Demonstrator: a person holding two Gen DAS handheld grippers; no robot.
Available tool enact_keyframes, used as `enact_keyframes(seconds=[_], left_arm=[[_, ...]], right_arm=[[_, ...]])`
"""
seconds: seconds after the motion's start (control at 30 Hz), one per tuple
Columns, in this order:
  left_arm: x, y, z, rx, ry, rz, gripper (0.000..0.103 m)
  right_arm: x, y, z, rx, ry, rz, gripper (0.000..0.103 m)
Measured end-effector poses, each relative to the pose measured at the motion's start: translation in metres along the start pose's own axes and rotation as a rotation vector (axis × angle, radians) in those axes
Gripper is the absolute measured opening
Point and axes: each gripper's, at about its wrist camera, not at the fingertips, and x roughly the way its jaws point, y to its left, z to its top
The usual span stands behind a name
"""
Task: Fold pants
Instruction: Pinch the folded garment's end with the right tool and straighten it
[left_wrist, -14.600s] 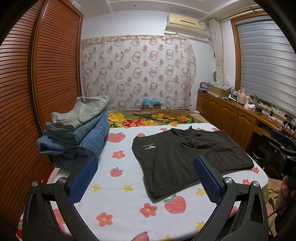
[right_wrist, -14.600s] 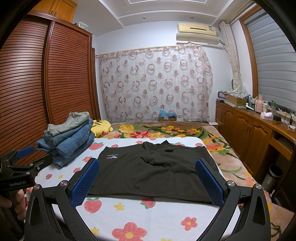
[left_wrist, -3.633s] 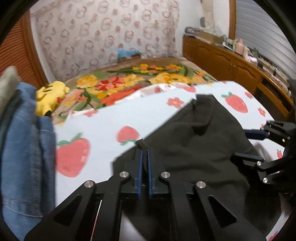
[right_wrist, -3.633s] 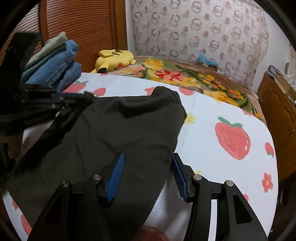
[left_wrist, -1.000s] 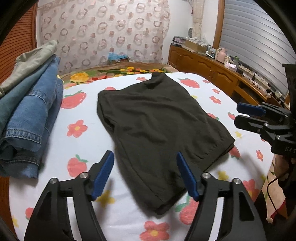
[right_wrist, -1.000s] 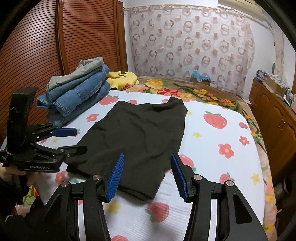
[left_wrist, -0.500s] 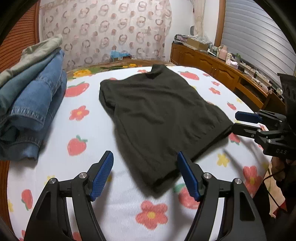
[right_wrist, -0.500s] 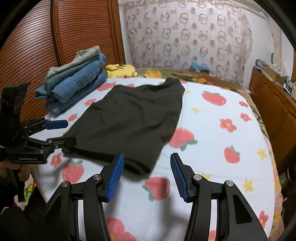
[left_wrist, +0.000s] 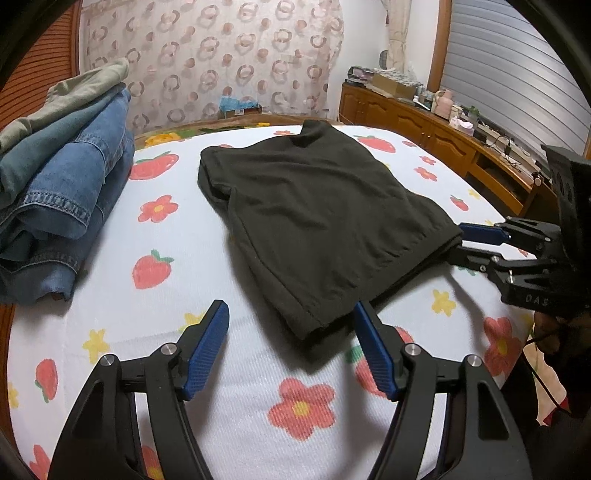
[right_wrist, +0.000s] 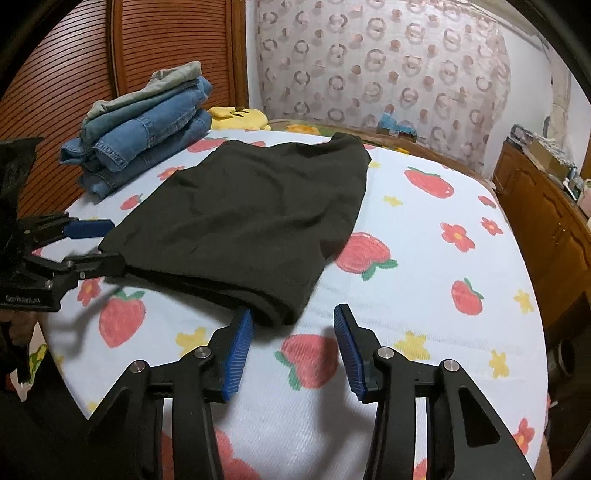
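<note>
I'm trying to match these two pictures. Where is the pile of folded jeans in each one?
Left wrist view: the pile of folded jeans fills the left edge, large and close.
Right wrist view: the pile sits upper left, smaller, before the wooden doors.
Shared landmark: the dark garment lies just right of it.

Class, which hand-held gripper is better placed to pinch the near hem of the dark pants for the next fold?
Probably the right hand-held gripper: its closing jaws have one pad already at the dark pants' corner. The left hand-held gripper stands open, just short of the hem.
</note>
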Motion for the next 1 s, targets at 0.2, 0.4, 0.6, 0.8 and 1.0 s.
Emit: enact_keyframes(seconds=[0.2,0.4,0.6,0.8,1.0], left_arm=[[-0.004,-0.002,-0.003,-0.005,-0.015,-0.03,0.055],[-0.009,-0.008,-0.001,0.009,-0.036,-0.053,0.034],[-0.013,-0.012,0.0,0.039,-0.047,-0.06,0.02],[-0.016,-0.011,-0.001,0.048,-0.04,-0.047,0.015],[-0.025,-0.01,-0.004,0.043,-0.048,-0.063,0.014]], right_arm=[[-0.001,0.004,-0.001,-0.008,-0.021,0.015,0.015],[0.001,0.002,-0.009,-0.005,-0.012,0.018,0.013],[0.002,-0.002,-0.008,0.014,-0.009,0.033,0.013],[0.002,-0.005,-0.009,0.03,-0.011,0.053,0.013],[-0.007,-0.006,-0.011,0.024,-0.041,0.068,0.007]])
